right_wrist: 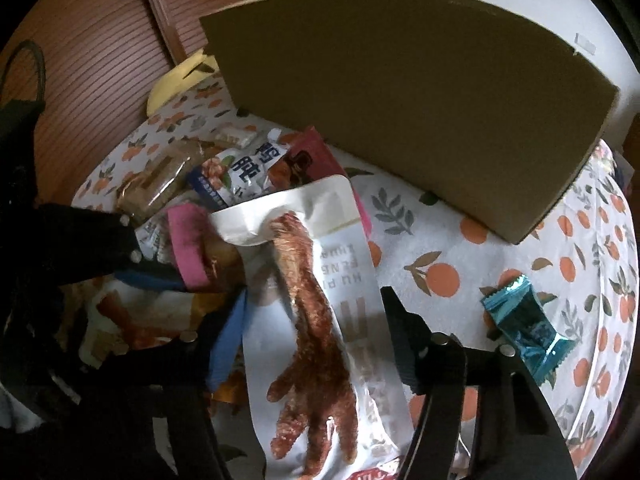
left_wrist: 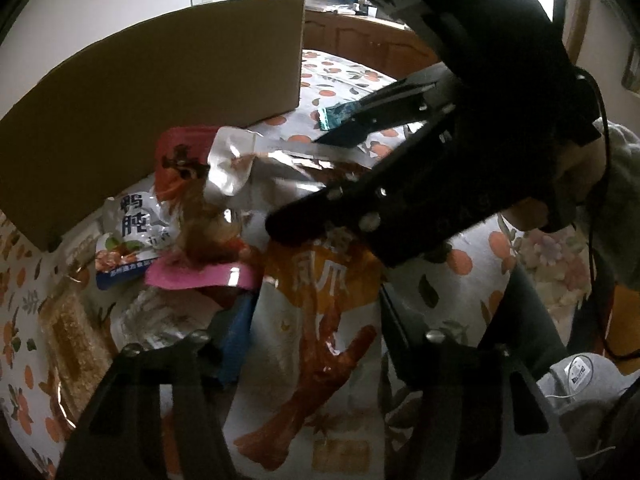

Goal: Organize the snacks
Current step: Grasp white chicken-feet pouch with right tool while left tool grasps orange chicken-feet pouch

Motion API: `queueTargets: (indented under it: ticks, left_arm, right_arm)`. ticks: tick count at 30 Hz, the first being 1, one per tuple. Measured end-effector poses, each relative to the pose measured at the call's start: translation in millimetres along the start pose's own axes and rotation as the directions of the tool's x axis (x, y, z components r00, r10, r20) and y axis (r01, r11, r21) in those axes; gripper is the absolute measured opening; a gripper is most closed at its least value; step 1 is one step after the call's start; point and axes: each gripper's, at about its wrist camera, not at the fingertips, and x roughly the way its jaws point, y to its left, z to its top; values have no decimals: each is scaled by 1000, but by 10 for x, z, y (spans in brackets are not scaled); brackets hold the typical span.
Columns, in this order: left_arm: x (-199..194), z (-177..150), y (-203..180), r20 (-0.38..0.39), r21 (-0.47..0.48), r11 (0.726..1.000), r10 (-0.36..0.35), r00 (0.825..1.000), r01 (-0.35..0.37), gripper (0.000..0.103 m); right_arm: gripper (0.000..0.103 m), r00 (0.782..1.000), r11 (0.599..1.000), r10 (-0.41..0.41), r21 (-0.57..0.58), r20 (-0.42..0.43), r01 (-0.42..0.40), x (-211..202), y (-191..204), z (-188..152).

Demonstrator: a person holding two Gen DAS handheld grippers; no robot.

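Right gripper (right_wrist: 316, 328) is spread wide, fingers either side of the white chicken-foot pouch (right_wrist: 320, 320) and not closed on it. Left gripper (left_wrist: 316, 320) also gapes wide over the orange chicken-foot bag (left_wrist: 316, 344), gripping nothing. Both lie in the snack pile beside the cardboard box (right_wrist: 420, 100) on the orange-print tablecloth (right_wrist: 440, 272), with a teal wrapped candy (right_wrist: 524, 328) well apart

The left gripper (left_wrist: 316, 316) has its jaws spread wide and holds nothing between them. The right gripper (right_wrist: 312, 312) is also wide open, its two fingers far apart. In the left wrist view it reaches in from the right, with the person's right hand (left_wrist: 580, 172) around its handle.
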Motion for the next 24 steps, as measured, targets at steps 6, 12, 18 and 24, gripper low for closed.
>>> queueTargets:
  ticks: [6,12,18,24]
  left_arm:
    - [-130,-9,59,33,-34,999,12,999,-11,50]
    - [-274,-51,177,71,-73,997,0,997,5,50]
    - [-413,-124,206,107,-78,997,14,994,-6,50]
    - [-582,-181,307,164,-116,993,24,986,-5,50]
  right_arm:
    - [62,999,997,13,72,38,-16,-124,-115,-83]
    - [61,993,990,34,131,116,-49,-332,-176,-116]
    - [60,985,989,13,144,172,-38,-467,-162,-90]
    - [60,968,986,13,156,250,-53,-635,-158,-93]
